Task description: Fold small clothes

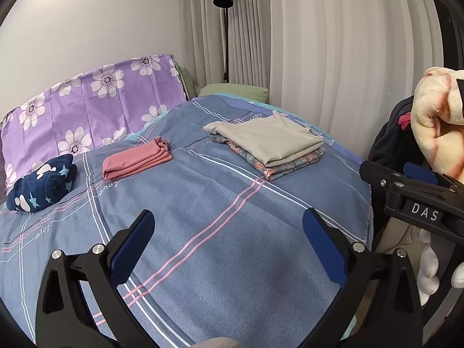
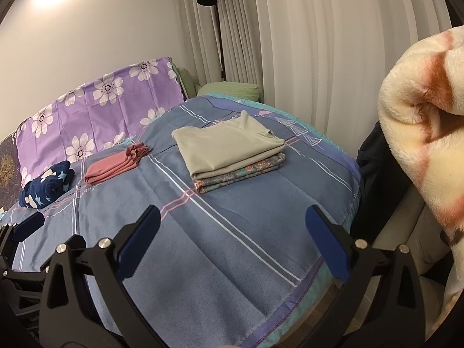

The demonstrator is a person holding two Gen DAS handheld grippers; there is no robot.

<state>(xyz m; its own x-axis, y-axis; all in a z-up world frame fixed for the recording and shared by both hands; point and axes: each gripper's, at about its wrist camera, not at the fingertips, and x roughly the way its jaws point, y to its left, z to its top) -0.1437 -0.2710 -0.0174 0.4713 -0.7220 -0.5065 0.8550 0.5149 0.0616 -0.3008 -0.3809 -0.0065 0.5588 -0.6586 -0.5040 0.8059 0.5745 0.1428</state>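
Observation:
A folded grey-beige top [image 1: 269,139] lies on a folded floral garment [image 1: 287,165] at the bed's far right; the top also shows in the right wrist view [image 2: 226,148]. A folded pink garment [image 1: 136,158] [image 2: 114,165] and a rolled navy star-print piece [image 1: 43,184] [image 2: 47,184] lie to the left. My left gripper [image 1: 229,240] is open and empty above the blue bedspread [image 1: 217,217]. My right gripper [image 2: 232,237] is open and empty near the bed's front right corner. It also shows at the right edge of the left wrist view [image 1: 420,191].
A cream fleece blanket [image 2: 426,121] [image 1: 435,130] hangs close at the right over dark clothing [image 1: 388,142]. A purple flowered pillow [image 1: 87,107] leans at the headboard. A green pillow [image 1: 235,90], black floor lamp [image 1: 224,29] and white curtains [image 1: 333,43] stand behind the bed.

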